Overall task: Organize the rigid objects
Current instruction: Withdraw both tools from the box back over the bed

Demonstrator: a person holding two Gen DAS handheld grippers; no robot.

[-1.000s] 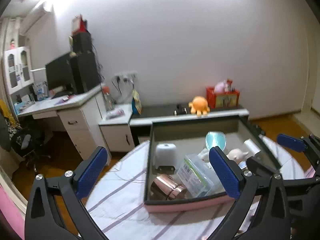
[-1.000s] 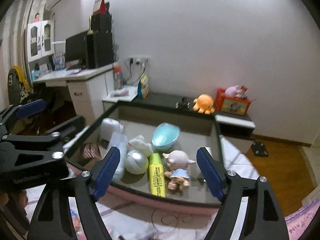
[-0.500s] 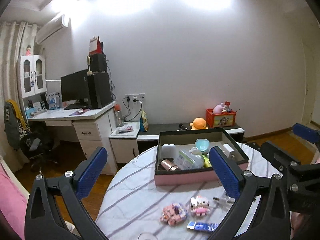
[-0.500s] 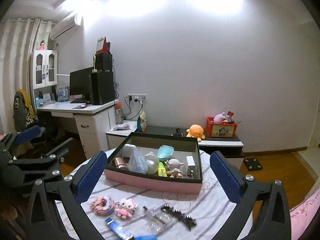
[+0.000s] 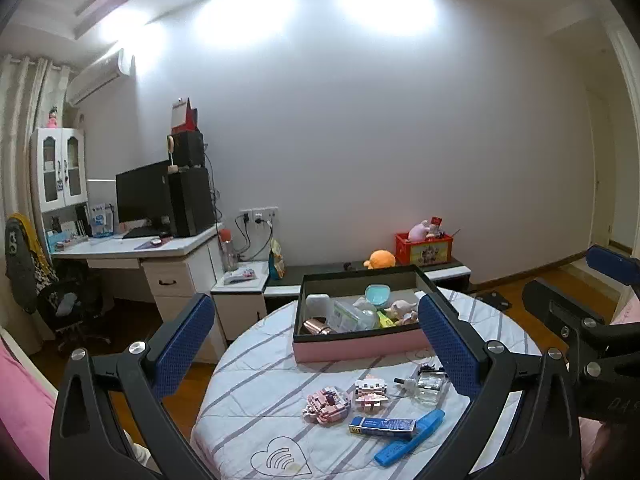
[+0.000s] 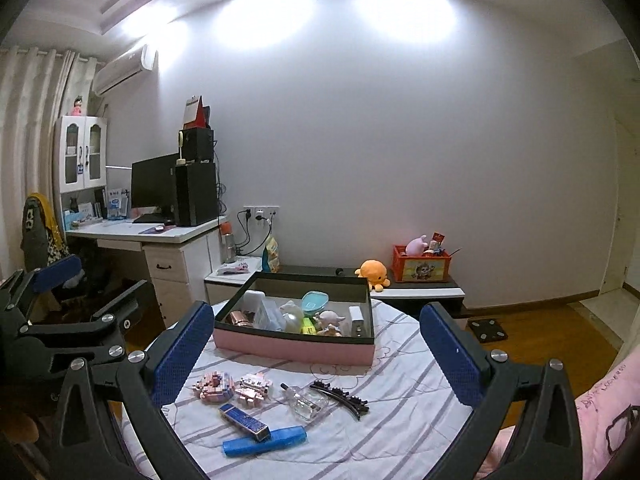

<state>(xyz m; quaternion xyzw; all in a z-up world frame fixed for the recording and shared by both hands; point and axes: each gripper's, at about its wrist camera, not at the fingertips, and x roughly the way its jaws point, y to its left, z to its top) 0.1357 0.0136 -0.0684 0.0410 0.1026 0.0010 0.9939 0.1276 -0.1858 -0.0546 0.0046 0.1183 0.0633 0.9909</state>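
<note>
On the striped table before us, our left gripper and right gripper hang spread wide — nothing between their pads. Loose items lie nearest; beyond sits the pink box — already holding several objects.

On the round table stood one pink box at twelve o'clock. Loose items in front of it numbered six: two pink block figures, one at nine o'clock and its neighbour just right of it; one dark blue carton and one blue case, both toward six o'clock; one clear glass bottle near the centre; and one black hair clip at three o'clock. How many things were inside the box could not be counted, since they overlapped. Two grippers were in view, the left gripper and the right gripper.
</note>
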